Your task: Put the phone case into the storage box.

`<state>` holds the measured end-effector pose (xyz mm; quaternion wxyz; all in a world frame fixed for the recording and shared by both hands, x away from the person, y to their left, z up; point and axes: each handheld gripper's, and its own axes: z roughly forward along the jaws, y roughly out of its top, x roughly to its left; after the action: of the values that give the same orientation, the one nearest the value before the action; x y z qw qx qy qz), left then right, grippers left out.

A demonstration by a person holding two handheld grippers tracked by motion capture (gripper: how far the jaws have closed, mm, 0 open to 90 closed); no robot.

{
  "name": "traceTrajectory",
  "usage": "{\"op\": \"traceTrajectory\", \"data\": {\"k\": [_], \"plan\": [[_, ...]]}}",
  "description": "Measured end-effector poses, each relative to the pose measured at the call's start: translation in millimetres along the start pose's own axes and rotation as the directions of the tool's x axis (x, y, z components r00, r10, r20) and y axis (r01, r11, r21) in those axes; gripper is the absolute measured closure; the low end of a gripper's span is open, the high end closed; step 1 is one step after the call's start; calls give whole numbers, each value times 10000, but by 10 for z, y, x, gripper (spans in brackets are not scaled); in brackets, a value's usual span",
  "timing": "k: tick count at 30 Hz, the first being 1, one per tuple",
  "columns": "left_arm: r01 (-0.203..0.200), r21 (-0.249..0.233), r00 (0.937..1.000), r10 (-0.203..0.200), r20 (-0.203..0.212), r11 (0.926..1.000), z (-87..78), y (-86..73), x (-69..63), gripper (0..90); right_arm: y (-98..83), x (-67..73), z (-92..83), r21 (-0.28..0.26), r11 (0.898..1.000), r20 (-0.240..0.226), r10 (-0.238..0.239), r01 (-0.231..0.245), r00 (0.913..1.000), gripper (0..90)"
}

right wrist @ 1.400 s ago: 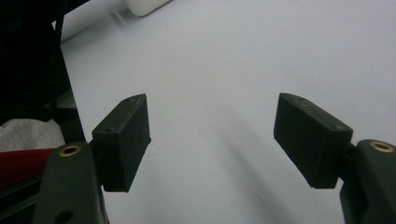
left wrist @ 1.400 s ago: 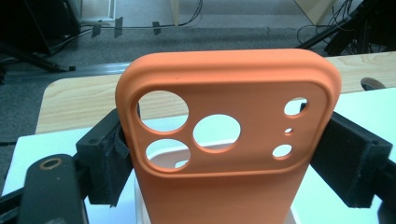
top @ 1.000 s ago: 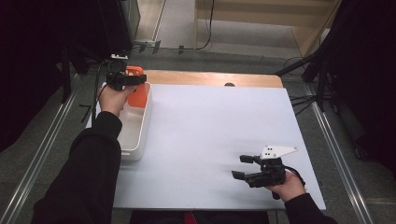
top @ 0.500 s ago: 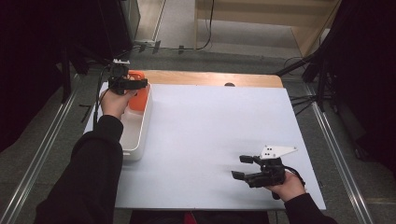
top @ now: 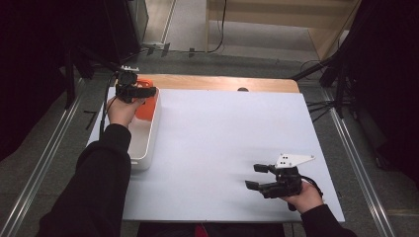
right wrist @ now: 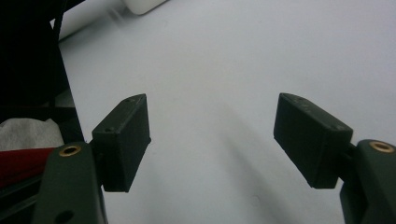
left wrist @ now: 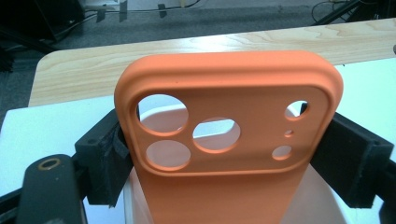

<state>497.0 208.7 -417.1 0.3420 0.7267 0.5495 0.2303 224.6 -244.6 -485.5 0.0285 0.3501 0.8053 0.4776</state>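
An orange phone case (top: 146,105) with round camera cut-outs is held upright over the far end of a white bin (top: 144,148) at the table's left. My left gripper (top: 148,92) is shut on it. In the left gripper view the black pads (left wrist: 105,154) press on both side edges of the case (left wrist: 229,186), and the bin's inside shows through the holes. My right gripper (top: 256,177) rests low over the white table top (top: 222,133) at the near right. Its jaws stand open, and the right gripper view (right wrist: 212,140) has nothing between them.
A strip of bare wood (top: 222,82) runs along the table's far edge, with a small dark object (top: 242,89) on it. Metal rails (top: 44,168) flank the table on the floor. Something red and white (right wrist: 23,149) lies at the lower left of the right gripper view.
The left hand has drifted very slightly toward the near side, with the orange case still gripped. The right hand has not moved.
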Motion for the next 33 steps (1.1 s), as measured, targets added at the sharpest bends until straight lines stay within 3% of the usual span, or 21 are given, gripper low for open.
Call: {"op": "traceTrajectory", "data": {"k": [9,13,17,19,22,33], "plan": [[-22,25,10000,22,4,10000,8,3,-8,153,0,3,3,24,10000,-14,-5,5,10000,260],[-397,60,9992,397,-12,9992,11,0,-38,149,1,3,3,20,10000,-18,-1,1,10000,260],[-218,58,9996,219,-175,9997,23,5,-47,136,0,3,3,13,10000,-5,-10,10,10000,260],[-37,160,10000,38,-45,9999,29,12,-38,77,0,3,-1,12,10000,29,-37,37,10000,260],[-83,216,10000,83,-28,9997,25,25,-40,23,0,2,0,17,10000,12,-36,36,10000,260],[-70,119,9989,64,455,9999,-148,132,-24,19,-2,-1,0,2,10000,-1,-31,31,10000,260]]}}
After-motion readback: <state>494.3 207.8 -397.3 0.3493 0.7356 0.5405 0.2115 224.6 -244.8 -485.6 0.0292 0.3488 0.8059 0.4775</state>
